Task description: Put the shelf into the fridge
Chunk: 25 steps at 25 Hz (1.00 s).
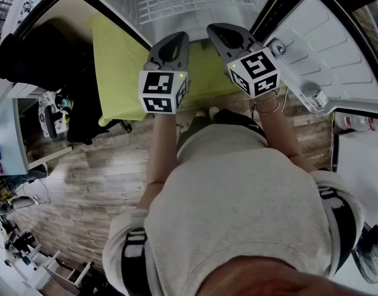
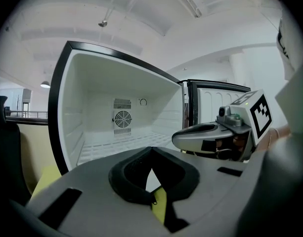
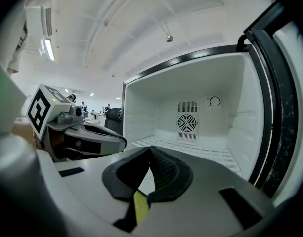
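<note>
Head view: left gripper (image 1: pixel 178 39) and right gripper (image 1: pixel 218 31) are held side by side, apart, before the fridge (image 1: pixel 118 5), whose door (image 1: pixel 336 48) stands swung out to the right. Gripper views: each pair of jaws is closed tip to tip, with nothing between them. The shelf (image 1: pixel 189 2), a white grid, lies flat low inside the fridge, clear of both grippers.

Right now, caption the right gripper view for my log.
Shut, empty right gripper faces the open fridge, white wire shelf lying inside.
</note>
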Each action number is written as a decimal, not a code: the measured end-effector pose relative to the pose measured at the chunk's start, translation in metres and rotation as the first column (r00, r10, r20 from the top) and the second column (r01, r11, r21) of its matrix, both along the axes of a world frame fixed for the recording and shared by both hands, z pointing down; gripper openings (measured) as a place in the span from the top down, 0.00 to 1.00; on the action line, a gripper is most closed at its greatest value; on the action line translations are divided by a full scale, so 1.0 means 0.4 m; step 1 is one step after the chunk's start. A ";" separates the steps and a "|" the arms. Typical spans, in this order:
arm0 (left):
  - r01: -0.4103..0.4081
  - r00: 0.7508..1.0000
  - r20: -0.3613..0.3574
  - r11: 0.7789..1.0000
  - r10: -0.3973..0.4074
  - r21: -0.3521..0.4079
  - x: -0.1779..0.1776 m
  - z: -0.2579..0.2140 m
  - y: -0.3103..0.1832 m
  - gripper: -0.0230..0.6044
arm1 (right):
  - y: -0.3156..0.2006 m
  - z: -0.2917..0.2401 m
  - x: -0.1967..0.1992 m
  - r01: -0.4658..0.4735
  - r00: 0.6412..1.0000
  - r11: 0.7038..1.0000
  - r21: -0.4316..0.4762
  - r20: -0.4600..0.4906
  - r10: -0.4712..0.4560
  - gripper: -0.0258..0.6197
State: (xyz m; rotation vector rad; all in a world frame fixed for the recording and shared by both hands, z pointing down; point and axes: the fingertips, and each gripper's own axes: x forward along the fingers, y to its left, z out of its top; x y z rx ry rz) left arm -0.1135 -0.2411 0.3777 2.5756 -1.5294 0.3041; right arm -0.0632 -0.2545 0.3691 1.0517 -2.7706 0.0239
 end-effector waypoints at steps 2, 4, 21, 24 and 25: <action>-0.002 1.000 -0.004 1.000 0.002 -0.008 0.005 0.009 0.003 0.95 | 0.003 0.005 -0.006 0.003 1.000 1.000 -0.003 -0.001 -0.003 0.95; 0.003 1.000 -0.007 1.000 -0.003 -0.019 0.007 0.019 0.003 0.95 | 0.006 0.009 -0.011 0.005 1.000 1.000 -0.007 0.001 -0.005 0.95; 0.025 0.995 -0.091 0.994 -0.035 -0.103 -0.004 0.062 -0.004 0.94 | 0.012 0.047 -0.023 0.010 0.999 0.998 -0.065 0.032 -0.008 0.95; 0.023 0.996 -0.089 0.994 -0.032 -0.105 -0.005 0.063 -0.005 0.94 | 0.011 0.049 -0.023 0.009 1.000 0.998 -0.068 0.030 -0.007 0.95; 0.020 0.996 -0.087 0.994 -0.030 -0.106 -0.004 0.063 -0.005 0.94 | 0.011 0.050 -0.024 0.010 1.000 0.997 -0.070 0.029 -0.008 0.95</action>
